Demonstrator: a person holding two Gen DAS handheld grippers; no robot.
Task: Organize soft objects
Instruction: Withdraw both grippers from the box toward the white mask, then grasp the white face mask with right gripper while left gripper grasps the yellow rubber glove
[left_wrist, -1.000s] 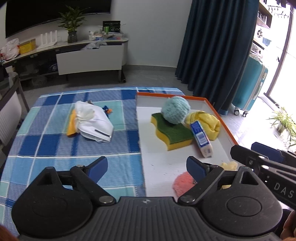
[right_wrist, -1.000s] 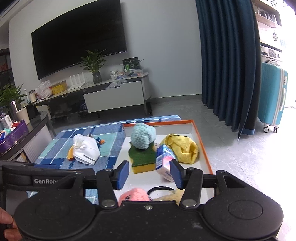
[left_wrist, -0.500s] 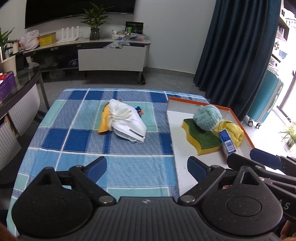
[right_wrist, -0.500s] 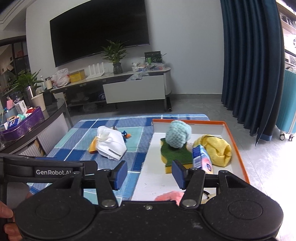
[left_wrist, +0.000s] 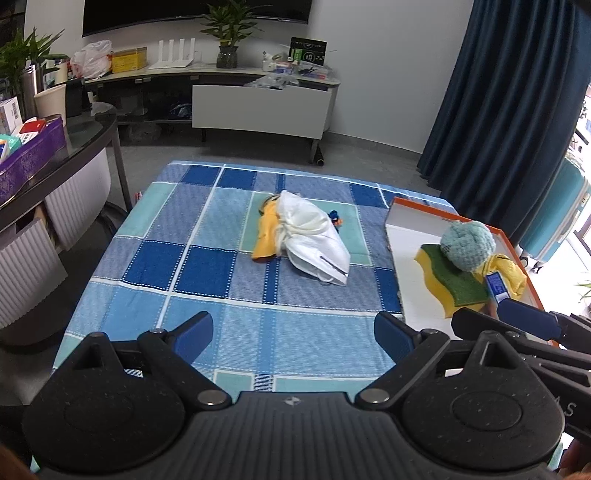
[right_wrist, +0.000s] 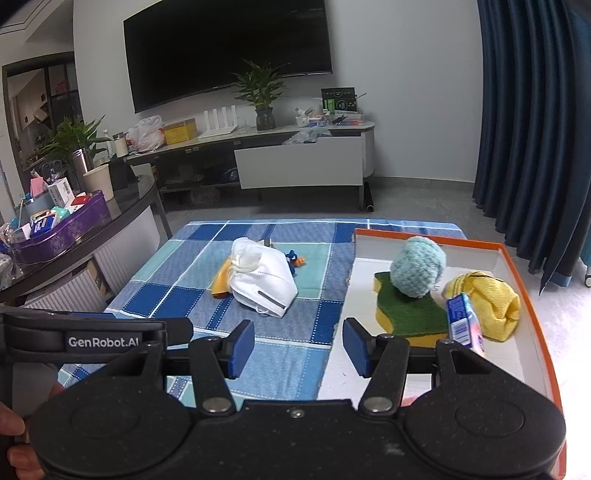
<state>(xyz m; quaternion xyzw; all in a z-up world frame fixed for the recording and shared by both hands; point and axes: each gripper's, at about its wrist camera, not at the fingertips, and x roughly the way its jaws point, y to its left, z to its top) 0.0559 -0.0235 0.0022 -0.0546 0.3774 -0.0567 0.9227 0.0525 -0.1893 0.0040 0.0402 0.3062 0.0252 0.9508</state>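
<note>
- Left wrist view: checked cloth (left_wrist: 192, 258) fills centre frame.
- Orange-rimmed tray (left_wrist: 413, 210) at right holds sponge (left_wrist: 454, 280), teal ball (left_wrist: 467, 245), yellow cloth (left_wrist: 511, 271).
- White mask (left_wrist: 314, 240) lies mid-frame on the checked cloth.
- Left gripper (left_wrist: 293, 334) and right gripper (right_wrist: 295, 345): jaws wide, empty.

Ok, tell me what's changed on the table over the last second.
Both grippers pulled back and up, away from the tray: the pink item by the tray's near edge has dropped out of the left view, and more checked cloth shows. The left gripper and right gripper kept their jaws open and empty. The white mask, sponge, teal ball and yellow cloth stayed put.
</note>
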